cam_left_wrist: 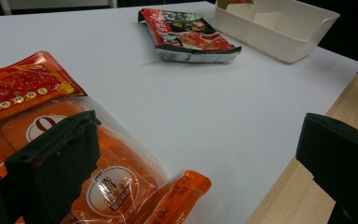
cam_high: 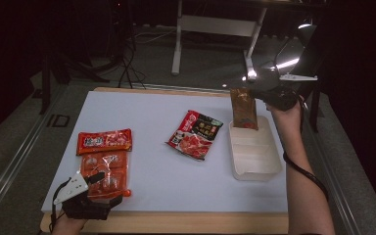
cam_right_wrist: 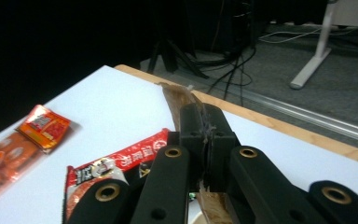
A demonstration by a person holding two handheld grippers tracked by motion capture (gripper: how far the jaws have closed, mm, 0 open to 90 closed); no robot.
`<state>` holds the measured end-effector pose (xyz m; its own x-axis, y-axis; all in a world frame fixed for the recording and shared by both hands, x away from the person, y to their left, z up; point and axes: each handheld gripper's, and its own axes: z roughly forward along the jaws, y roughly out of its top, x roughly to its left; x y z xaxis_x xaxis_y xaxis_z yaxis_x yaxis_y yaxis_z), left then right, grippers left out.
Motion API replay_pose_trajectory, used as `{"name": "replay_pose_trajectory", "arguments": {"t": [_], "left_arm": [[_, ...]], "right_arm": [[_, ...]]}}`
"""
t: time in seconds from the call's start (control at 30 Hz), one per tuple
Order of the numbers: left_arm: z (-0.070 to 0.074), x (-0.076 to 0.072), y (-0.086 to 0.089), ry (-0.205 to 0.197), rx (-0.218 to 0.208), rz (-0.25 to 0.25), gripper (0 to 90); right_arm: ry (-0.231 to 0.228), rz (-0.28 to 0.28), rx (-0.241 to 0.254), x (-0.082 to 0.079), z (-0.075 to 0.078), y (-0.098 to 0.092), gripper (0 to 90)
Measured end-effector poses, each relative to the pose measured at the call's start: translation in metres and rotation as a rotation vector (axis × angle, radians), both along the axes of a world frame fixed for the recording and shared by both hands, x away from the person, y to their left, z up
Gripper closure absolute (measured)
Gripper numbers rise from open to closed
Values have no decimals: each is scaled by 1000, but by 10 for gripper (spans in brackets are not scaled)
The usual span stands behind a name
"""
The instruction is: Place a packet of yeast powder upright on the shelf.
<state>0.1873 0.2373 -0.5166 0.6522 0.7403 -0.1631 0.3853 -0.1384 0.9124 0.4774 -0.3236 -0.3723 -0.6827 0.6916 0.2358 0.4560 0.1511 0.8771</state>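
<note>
A brown sauce packet [cam_high: 243, 107] hangs upright with its lower end inside the far compartment of a cream divided tray [cam_high: 269, 169]. My right gripper [cam_high: 266, 96] is shut on the packet's upper edge; in the right gripper view the jaws [cam_right_wrist: 206, 140] pinch the brown packet [cam_right_wrist: 177, 100] edge-on. My left gripper [cam_high: 98, 182] rests open at the table's near left corner, one jaw over a clear orange snack pack [cam_high: 105, 169]. The left gripper view has that orange pack [cam_left_wrist: 116, 186] under the left jaw. A red-and-black hotpot packet [cam_high: 194, 134] lies mid-table.
A flat red packet [cam_high: 104, 141] lies just beyond the orange pack. The white sheet [cam_high: 152, 181] covers a wooden table whose edge [cam_high: 176, 223] runs along the near side. Desk legs [cam_high: 177, 44] and cables stand on the floor behind.
</note>
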Motion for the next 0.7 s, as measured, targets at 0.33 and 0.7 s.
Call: {"name": "replay_pose_trajectory", "arguments": {"t": [0.33, 0.7], "left_arm": [[0, 0, 1, 0, -4, 0, 1], [0, 0, 1, 0, -6, -1, 1]], "right_arm": [[66, 45, -39, 3, -22, 16, 886], [48, -60, -57, 1, -28, 4, 881]]}}
